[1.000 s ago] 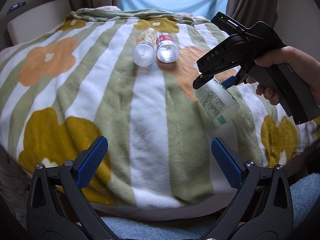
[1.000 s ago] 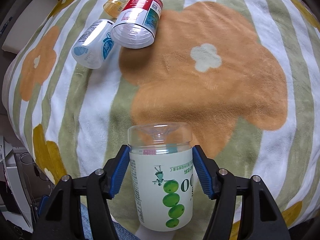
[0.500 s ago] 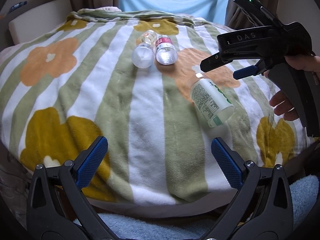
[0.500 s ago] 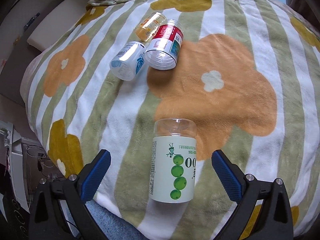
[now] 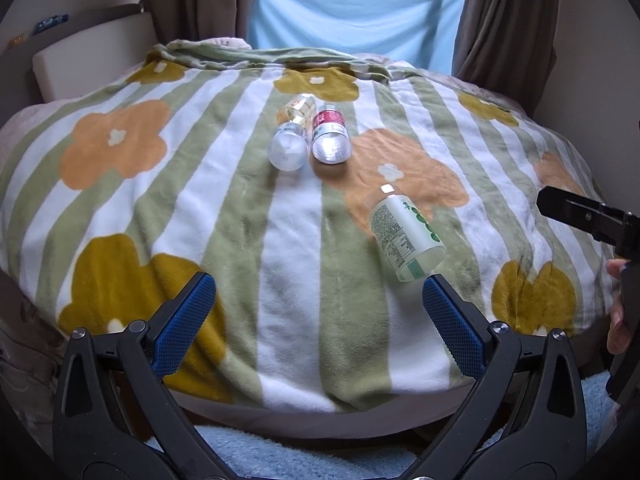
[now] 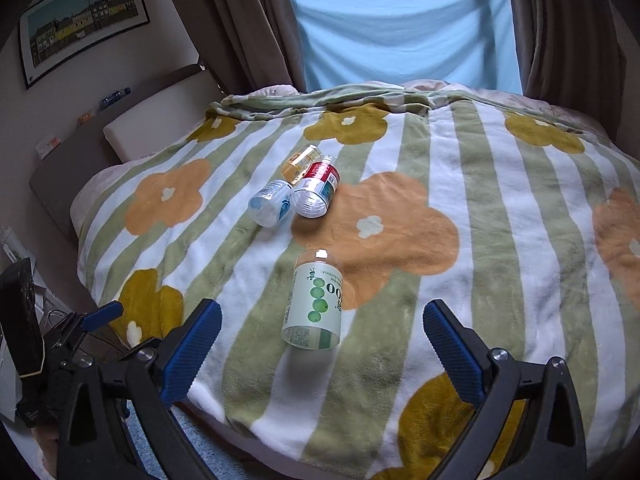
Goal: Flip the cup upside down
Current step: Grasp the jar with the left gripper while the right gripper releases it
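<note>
Cup [image 6: 315,300] with the green-dot label sits at the centre of my right wrist view, on the striped flower blanket [image 6: 460,184] over the bed, clear base uppermost and leaning. My right gripper [image 6: 322,356] is spread wide, touching nothing, the cup just beyond its blue pads. My left gripper [image 5: 319,326] gapes equally wide, empty. Three small bottles [image 6: 294,190] cluster higher in frame.

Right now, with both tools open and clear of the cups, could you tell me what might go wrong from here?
1. The green-labelled cup leans on the soft striped blanket; it looks unsteady and could tip or roll.
2. Three other cups lie clustered just beyond it; a rolling cup could knock into them.
3. The right tool is open with nothing between its fingers, so nothing steadies the cup.
</note>
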A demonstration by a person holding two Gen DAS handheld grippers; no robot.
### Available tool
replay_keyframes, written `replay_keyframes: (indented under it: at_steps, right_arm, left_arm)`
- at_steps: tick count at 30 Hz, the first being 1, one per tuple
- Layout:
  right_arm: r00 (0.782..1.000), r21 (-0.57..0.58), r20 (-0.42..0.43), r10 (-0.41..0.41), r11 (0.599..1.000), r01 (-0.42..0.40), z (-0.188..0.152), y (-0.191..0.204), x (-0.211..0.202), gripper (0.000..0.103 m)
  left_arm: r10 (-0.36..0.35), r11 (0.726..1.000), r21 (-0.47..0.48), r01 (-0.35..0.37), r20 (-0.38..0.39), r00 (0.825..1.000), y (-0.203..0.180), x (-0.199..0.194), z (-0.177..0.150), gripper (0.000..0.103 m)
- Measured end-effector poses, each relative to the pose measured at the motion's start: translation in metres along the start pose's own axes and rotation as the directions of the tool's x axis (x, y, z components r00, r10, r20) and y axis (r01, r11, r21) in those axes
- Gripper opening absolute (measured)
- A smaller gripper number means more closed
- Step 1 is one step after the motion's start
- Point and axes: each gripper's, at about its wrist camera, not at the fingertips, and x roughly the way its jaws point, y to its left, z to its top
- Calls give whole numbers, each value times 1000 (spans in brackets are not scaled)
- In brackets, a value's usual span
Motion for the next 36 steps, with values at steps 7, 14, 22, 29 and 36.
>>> replay_keyframes:
  at_steps: [7,14,22,29,36]
  right_arm:
    - [999,36,40,18,999,-19,-33,-15,-20,101]
    - [990,-16,134,47,999,-45,-51,-27,-29,101]
    - [981,-6,169,90,996,-91,-72,-50,-16,101]
    - [986,23,130,101,994,-105,-83,-72,-7,101]
    - [983,62,106,147,986,-154,-83,-82,-3,101]
  left_arm:
    - [-68,997,32,68,-25,997,-18,5,17,103]
    - [-164,981,65,185,-244,956,-44,74,88,103]
    - [-14,995,75,59,-495,869,-71,187,116,103]
    - [-27,1000,-24,16,-623,781,-76,246,102,95]
    - [-65,995,-95,-1,-687,724,-71,269,93,71]
